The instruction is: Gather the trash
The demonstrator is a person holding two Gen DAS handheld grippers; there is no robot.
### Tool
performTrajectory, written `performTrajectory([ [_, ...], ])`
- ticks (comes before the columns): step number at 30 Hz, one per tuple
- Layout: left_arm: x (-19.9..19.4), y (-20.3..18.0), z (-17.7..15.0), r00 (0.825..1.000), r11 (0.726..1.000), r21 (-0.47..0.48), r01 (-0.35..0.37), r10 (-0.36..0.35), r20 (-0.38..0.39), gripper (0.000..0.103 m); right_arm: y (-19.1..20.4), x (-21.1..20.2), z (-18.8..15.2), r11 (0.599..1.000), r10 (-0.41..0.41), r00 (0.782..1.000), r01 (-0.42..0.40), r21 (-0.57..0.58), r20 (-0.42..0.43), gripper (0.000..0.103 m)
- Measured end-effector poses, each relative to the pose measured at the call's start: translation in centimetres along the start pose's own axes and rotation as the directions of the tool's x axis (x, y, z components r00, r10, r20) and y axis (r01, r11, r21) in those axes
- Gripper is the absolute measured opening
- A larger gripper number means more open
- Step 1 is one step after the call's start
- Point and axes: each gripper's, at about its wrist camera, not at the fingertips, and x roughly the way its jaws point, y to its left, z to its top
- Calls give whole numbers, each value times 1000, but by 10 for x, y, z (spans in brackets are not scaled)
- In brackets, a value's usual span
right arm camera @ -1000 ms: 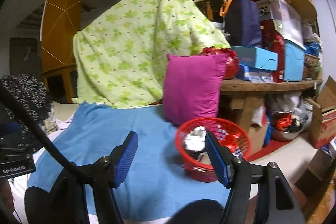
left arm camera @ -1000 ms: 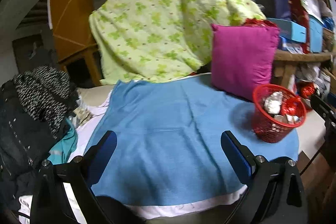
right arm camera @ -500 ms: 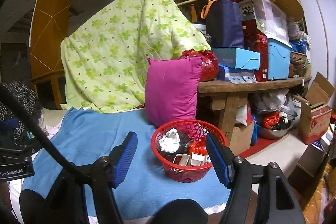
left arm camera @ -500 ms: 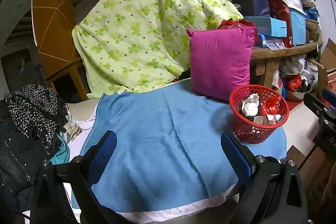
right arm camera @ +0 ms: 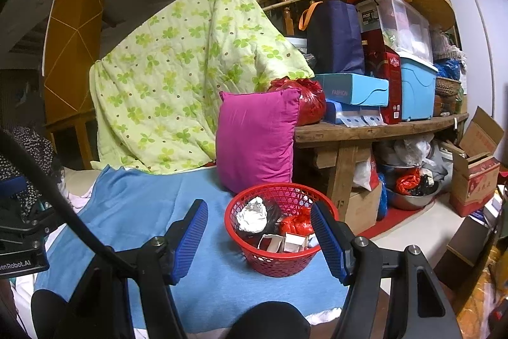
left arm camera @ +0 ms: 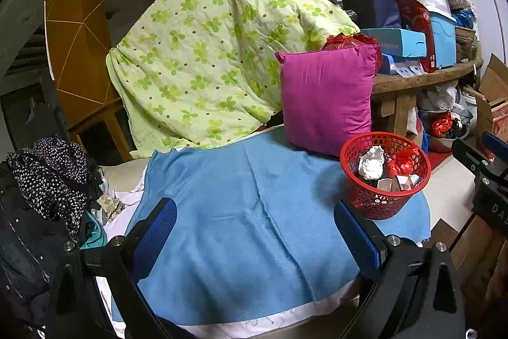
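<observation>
While both grippers hang over the blue blanket (left arm camera: pixel 247 212), neither one has anything in it. The left gripper (left arm camera: pixel 254 231) has its blue pads spread wide with only bare blanket showing between them, and the right gripper (right arm camera: pixel 258 240) has its fingers apart too, nothing pinched. The red mesh basket (right arm camera: pixel 279 259) sits on the blanket near its right edge, just in front of the magenta pillow (right arm camera: pixel 257 138). From the right wrist view the basket shows between the two pads but sits further off, not touched. Inside it: a crumpled white wad (right arm camera: pixel 252 215), a red crinkly wrapper (right arm camera: pixel 297 223) and a couple of small cardboard boxes (right arm camera: pixel 282 242). Green clover quilt (left arm camera: pixel 216 53) is draped up behind.
</observation>
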Motion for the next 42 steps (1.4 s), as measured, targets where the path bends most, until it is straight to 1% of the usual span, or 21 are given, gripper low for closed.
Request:
performTrajectory([
  [10, -1, -1, 0, 1000, 1000, 2, 0, 0, 1, 99, 6, -4, 3, 1000, -1, 1000, 1, -15, 12, 71],
  [42, 2, 2, -7, 1000, 1000, 22, 3, -3, -8, 99, 8, -1, 2, 1000, 1, 1000, -1, -18, 2, 71],
])
